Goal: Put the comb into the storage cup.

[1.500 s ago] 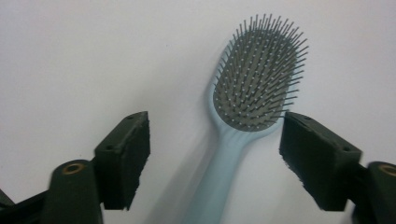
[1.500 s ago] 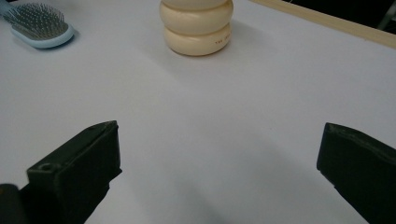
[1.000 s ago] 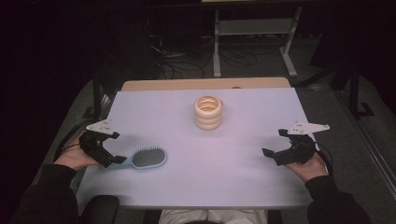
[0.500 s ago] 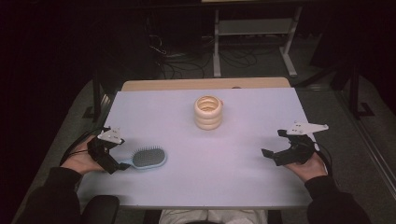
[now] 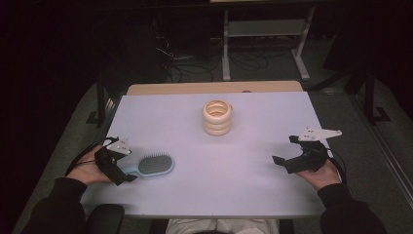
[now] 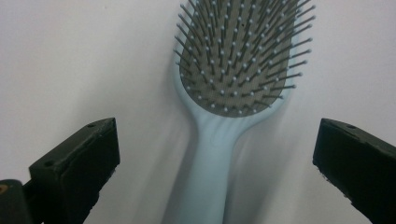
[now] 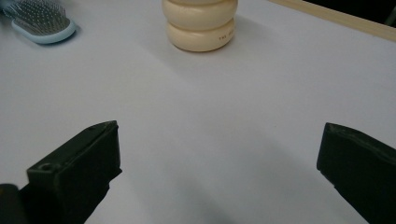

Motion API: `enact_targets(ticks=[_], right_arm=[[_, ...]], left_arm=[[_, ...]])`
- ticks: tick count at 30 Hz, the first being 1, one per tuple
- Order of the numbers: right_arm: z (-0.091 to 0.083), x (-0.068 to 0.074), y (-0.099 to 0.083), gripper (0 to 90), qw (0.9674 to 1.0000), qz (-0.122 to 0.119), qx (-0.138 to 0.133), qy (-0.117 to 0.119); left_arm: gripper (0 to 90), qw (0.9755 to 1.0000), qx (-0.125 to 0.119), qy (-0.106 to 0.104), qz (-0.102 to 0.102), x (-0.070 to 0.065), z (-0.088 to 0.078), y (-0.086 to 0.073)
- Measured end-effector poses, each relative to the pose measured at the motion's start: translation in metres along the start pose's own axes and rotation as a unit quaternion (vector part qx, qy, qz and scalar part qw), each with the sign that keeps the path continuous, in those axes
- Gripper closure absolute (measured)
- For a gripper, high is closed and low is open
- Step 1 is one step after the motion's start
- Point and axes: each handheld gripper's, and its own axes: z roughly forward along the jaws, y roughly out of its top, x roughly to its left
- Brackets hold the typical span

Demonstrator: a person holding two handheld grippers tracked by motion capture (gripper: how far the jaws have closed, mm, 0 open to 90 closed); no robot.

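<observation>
A light blue hairbrush [image 5: 152, 165] lies bristles up on the white table [image 5: 243, 185], at its left front. My left gripper [image 5: 124, 173] stands open over the brush's handle [image 6: 210, 182], one jaw on each side of it and neither touching it. A cream holder made of stacked rings [image 5: 217, 117] stands upright in the middle of the table, towards the back. My right gripper [image 5: 285, 152] is open at the right front, low over bare table. In the right gripper view the cream holder [image 7: 200, 25] is ahead and the hairbrush [image 7: 39, 21] lies at the far left.
A wooden strip [image 5: 214, 88] runs along the table's far edge. Beyond it, on the dark floor, stand a metal frame [image 5: 265, 44] and loose cables [image 5: 190, 68]. The person's forearms come in at both front corners.
My left gripper has moved right and forward along the table's left side, and its open jaws now straddle the brush handle. The right gripper has barely moved.
</observation>
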Motion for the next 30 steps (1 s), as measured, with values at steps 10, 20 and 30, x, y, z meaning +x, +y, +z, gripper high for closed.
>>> enact_targets(ticks=[10, 20, 30], right_arm=[[0.003, 0.0, 0.0, 0.0, 1.0, -0.001, 0.007, 0.002], [0.002, 0.0, 0.0, 0.0, 0.9999, 0.003, 0.003, 0.009], [0.002, -0.002, 0.0, 0.0, 0.9998, 0.012, -0.002, 0.017]], left_arm=[[5.9, 0.9997, 0.021, -0.006, 0.003, 0.0, 0.009, -0.008], [30.4, 0.999, 0.036, -0.023, 0.017, 0.002, 0.012, -0.003], [55.0, 0.9984, 0.041, -0.032, 0.021, 0.005, 0.011, -0.003]])
